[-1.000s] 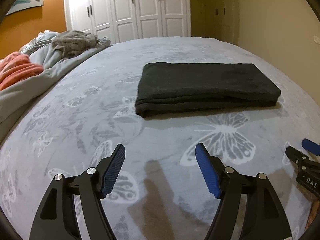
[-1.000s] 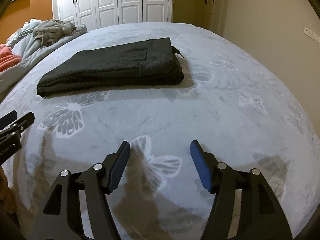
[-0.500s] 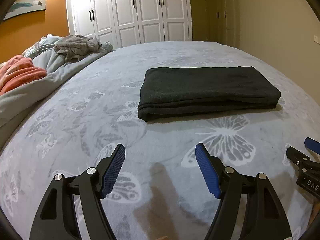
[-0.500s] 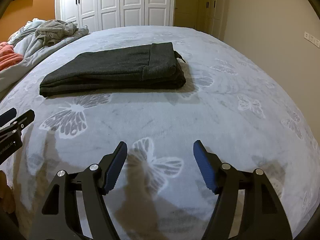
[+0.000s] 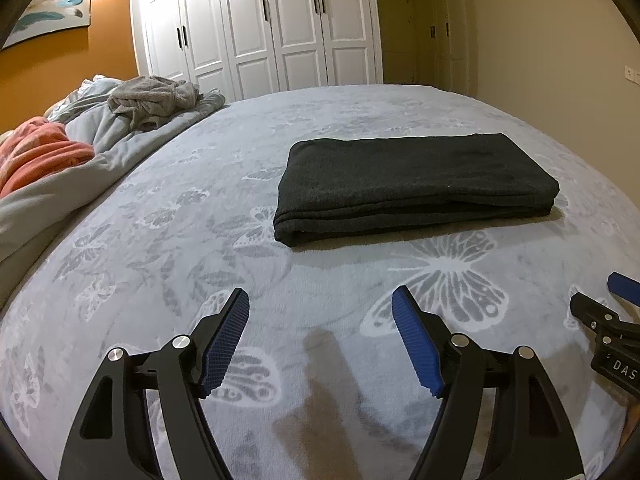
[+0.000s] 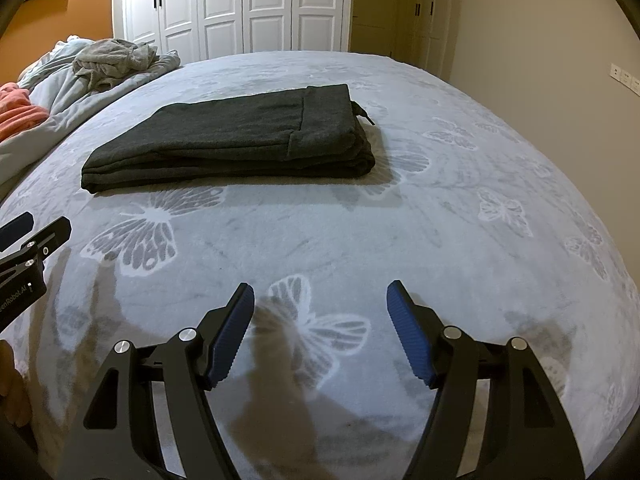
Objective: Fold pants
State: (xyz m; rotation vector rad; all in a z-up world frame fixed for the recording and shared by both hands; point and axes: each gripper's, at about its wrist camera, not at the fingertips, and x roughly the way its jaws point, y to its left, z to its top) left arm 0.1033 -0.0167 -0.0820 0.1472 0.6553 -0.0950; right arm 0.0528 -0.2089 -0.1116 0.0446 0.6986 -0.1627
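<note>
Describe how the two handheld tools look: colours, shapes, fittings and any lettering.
The left tool and right tool match: black angular frames with triangular cut-outs, silver round bolt heads at the joints, and flat fingers faced with ribbed blue pads. White lettering marks their sides, partly cut off. No cables or sleeves show.

Ahead of you, the folded pants [image 5: 412, 184] lie flat on the bed [image 5: 168, 248], out in front of both grippers and touching neither. Your left gripper [image 5: 320, 336] hangs over the near part of the bed with its fingers spread, and your right gripper [image 6: 320, 332] does the same beside it, to its right. Far to your left, a heap of bedding [image 5: 72, 148] rests along the bed's edge with a crumpled garment [image 5: 154, 100] on top, and wardrobe doors [image 5: 256, 28] stand behind the bed.
</note>
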